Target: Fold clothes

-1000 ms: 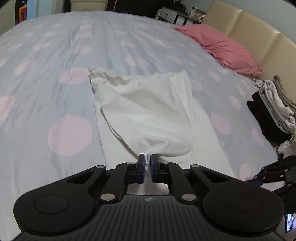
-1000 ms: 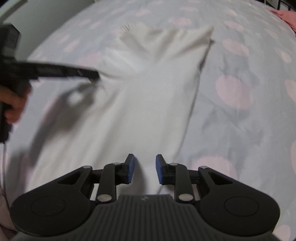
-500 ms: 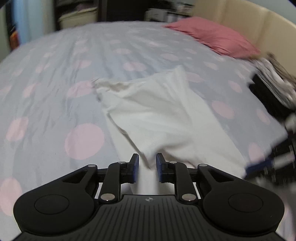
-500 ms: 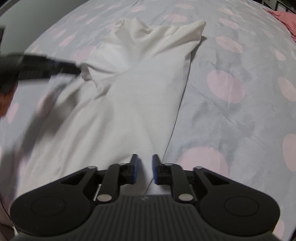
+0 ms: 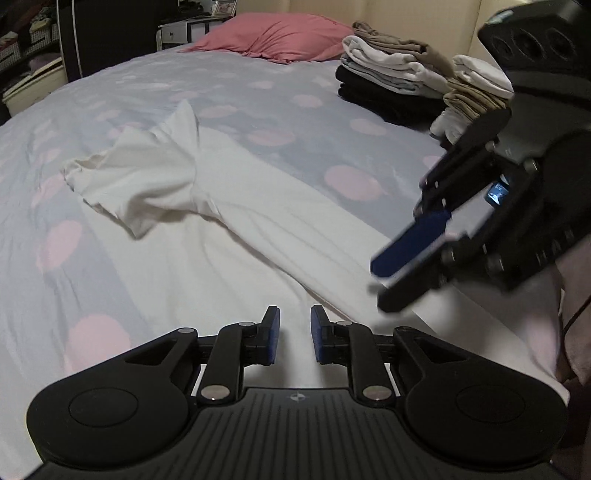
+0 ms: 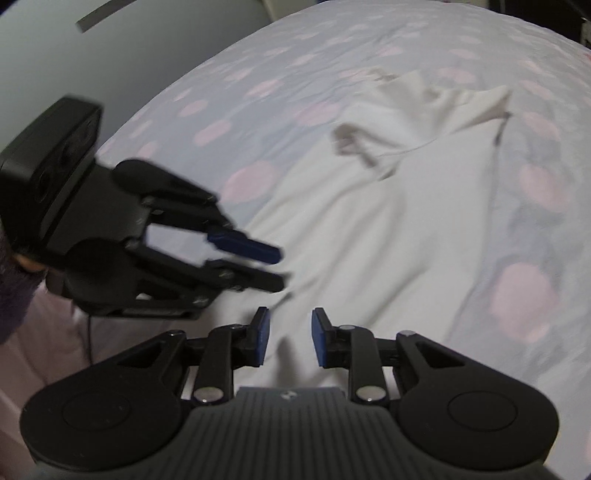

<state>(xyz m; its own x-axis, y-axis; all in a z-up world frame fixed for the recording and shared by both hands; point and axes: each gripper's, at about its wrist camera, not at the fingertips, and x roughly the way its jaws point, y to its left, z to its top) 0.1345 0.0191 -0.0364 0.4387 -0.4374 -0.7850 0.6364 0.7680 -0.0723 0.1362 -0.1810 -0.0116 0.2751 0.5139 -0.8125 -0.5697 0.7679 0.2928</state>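
Observation:
A white T-shirt (image 5: 236, 225) lies lengthwise on the spotted bedsheet, one sleeve folded in over its body, its near hem under both grippers. My left gripper (image 5: 294, 338) hovers open over the near end with nothing between its fingers. My right gripper (image 5: 406, 273) hangs open just to the right of it, blue pads showing. From the right wrist the same shirt (image 6: 399, 206) runs away from my right gripper (image 6: 289, 338), which stands open and empty. The left gripper (image 6: 275, 267) appears there at left, blurred, also open.
Stacks of folded clothes (image 5: 402, 81) sit at the far right of the bed (image 5: 55, 229), beside a pink pillow (image 5: 280, 37) and a beige headboard. Dark furniture (image 5: 107, 33) stands beyond the bed's far side. A hand (image 6: 22, 258) holds the left gripper.
My left gripper let go of the shirt fold and opened; the fold now lies flat. Both grippers drew back to the shirt's near end and came close together. The right gripper stayed open.

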